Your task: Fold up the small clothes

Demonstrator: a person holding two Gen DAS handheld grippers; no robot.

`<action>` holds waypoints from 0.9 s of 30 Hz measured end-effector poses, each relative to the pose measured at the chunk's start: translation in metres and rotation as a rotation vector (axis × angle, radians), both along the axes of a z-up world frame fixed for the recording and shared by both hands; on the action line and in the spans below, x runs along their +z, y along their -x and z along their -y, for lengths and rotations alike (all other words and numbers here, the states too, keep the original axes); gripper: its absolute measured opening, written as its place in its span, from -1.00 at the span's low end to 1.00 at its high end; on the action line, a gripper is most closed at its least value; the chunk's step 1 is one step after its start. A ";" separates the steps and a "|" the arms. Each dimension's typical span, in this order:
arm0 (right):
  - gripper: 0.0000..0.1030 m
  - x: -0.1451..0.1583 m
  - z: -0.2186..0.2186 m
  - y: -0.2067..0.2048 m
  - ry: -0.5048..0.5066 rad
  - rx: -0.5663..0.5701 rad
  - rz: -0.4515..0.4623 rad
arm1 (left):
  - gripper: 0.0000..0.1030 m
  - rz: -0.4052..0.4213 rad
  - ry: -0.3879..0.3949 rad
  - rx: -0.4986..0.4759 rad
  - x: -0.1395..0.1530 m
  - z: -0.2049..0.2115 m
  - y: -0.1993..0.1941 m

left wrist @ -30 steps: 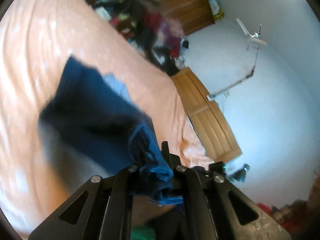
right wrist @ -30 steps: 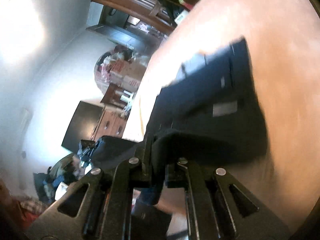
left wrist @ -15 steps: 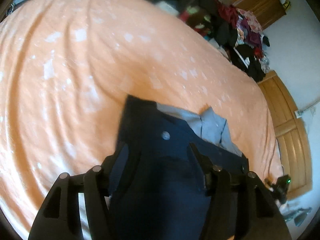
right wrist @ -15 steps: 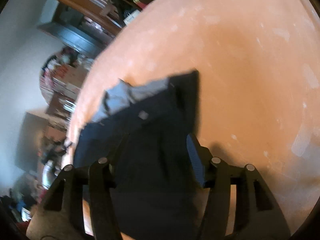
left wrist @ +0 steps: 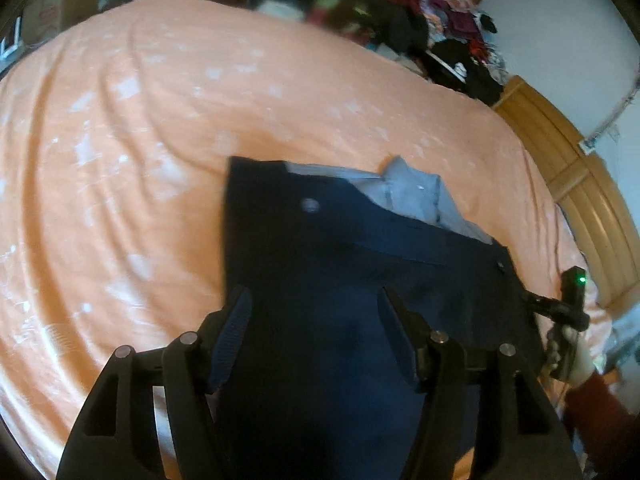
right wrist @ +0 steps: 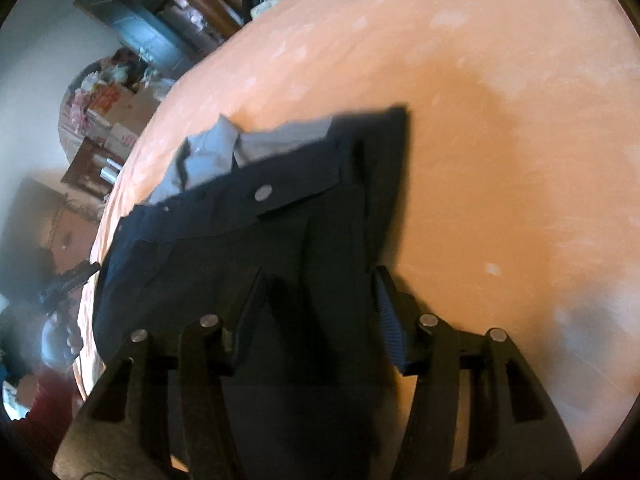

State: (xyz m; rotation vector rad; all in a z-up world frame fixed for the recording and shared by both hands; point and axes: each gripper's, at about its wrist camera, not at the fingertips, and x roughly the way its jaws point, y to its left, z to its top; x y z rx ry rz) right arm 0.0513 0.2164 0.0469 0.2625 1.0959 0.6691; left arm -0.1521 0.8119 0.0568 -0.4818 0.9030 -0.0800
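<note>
Dark navy shorts (left wrist: 332, 264) lie flat on the orange bedsheet (left wrist: 140, 140), waistband away from me, with a silver button (left wrist: 310, 205) and pale grey lining (left wrist: 412, 196) showing. My left gripper (left wrist: 314, 304) hovers open over the shorts' near part, nothing between its fingers. In the right wrist view the same shorts (right wrist: 288, 232) spread below my right gripper (right wrist: 318, 284), also open and empty. The right gripper's body (left wrist: 572, 304), with a green light, shows at the far right of the left view, held by a hand with a red sleeve.
A heap of mixed clothes (left wrist: 420, 28) sits beyond the bed's far edge. A wooden headboard (left wrist: 580, 184) runs along the right. Shelves and boxes (right wrist: 120, 92) stand off the bed's left side in the right wrist view. Bare orange sheet (right wrist: 500, 140) lies right of the shorts.
Both grippers were shut on the lifted shorts a second ago. They have since opened and let go; the shorts now lie spread on the bed, and both grippers tilted down over them.
</note>
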 end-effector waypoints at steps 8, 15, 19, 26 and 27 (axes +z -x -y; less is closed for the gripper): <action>-0.13 -0.006 0.009 0.108 0.023 0.129 0.066 | 0.27 -0.007 -0.028 -0.172 -0.018 0.066 0.058; -0.97 -0.027 0.053 0.127 0.068 0.009 0.050 | -0.03 -0.108 -0.085 0.166 -0.036 -0.016 0.144; -0.78 -0.026 0.066 0.147 0.009 -0.046 0.041 | 0.02 -0.077 0.071 0.323 -0.028 -0.057 0.203; -0.27 -0.026 0.057 0.161 -0.038 -0.094 0.079 | 0.23 0.008 0.391 0.167 -0.038 0.016 0.196; -0.16 -0.024 0.054 0.162 -0.032 -0.087 0.088 | 0.24 0.007 0.404 0.185 -0.045 0.022 0.190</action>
